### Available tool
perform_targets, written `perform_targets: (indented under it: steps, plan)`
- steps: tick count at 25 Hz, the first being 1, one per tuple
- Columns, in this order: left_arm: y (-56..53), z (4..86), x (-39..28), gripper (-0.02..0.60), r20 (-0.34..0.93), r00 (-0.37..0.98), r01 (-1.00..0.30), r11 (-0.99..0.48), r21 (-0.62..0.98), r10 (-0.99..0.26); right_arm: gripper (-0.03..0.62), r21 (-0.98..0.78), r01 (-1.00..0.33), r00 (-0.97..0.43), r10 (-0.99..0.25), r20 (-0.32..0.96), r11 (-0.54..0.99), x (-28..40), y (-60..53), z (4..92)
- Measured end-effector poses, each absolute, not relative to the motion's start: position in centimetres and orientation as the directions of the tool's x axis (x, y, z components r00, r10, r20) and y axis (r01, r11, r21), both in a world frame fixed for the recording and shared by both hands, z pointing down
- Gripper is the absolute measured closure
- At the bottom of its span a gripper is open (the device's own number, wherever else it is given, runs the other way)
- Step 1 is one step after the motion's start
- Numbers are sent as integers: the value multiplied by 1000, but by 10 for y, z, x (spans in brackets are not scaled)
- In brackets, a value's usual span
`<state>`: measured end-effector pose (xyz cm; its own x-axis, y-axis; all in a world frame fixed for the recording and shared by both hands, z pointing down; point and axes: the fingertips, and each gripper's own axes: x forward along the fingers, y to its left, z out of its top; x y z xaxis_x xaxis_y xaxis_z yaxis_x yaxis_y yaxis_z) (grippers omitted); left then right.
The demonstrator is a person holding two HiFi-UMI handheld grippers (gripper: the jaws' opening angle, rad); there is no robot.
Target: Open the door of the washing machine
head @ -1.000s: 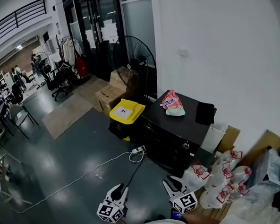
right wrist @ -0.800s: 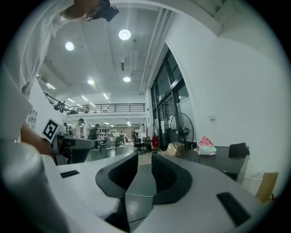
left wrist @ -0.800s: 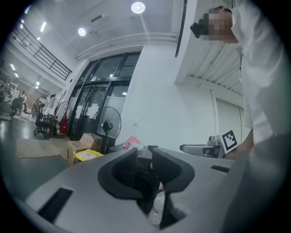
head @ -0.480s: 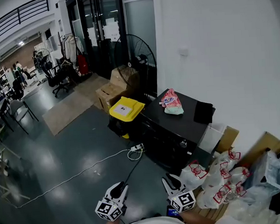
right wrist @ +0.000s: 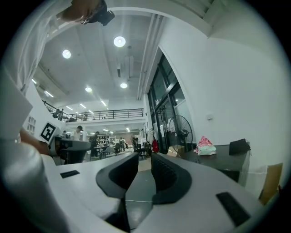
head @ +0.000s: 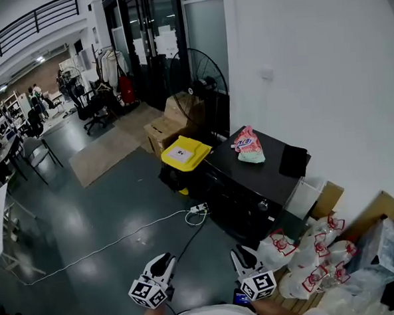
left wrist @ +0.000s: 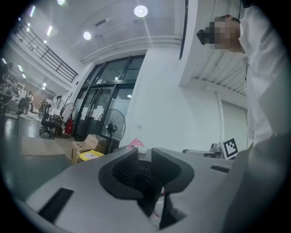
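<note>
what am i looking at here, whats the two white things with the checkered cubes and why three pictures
There is no robot here: a person holds a two-jaw gripper in each hand. The head view comes from a camera on the person's head, looking down at the left gripper and right gripper. The marked cubes are part of the grippers. The other two pictures come from a camera riding on each gripper, looking along its jaws. Both grippers hold nothing. The left one's jaws have just been closing a little but stand apart. By the white wall stands a dark machine, likely the washing machine, with a pink bag and a flat black thing on top. A yellow-topped bin stands beside it.
</note>
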<state>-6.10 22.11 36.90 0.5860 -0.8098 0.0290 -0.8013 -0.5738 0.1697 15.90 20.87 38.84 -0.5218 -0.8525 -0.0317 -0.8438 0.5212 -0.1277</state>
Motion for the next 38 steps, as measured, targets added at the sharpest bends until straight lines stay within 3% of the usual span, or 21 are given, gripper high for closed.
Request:
perform_targets:
  steps: [16, 27, 38]
  plan:
    - [220, 385, -38, 486, 84, 550, -831, -533, 159, -831, 490, -142, -828, -545, -838, -23, 543, 191, 196, 410]
    - [148, 401, -52, 486, 71, 526, -842, -507, 183, -848, 497, -102, -842, -533, -846, 3, 530, 198, 135, 409]
    - [28, 408, -100, 486, 64, 509, -858, -501, 113, -858, 497, -64, -821, -570, -822, 23, 567, 140, 12, 402]
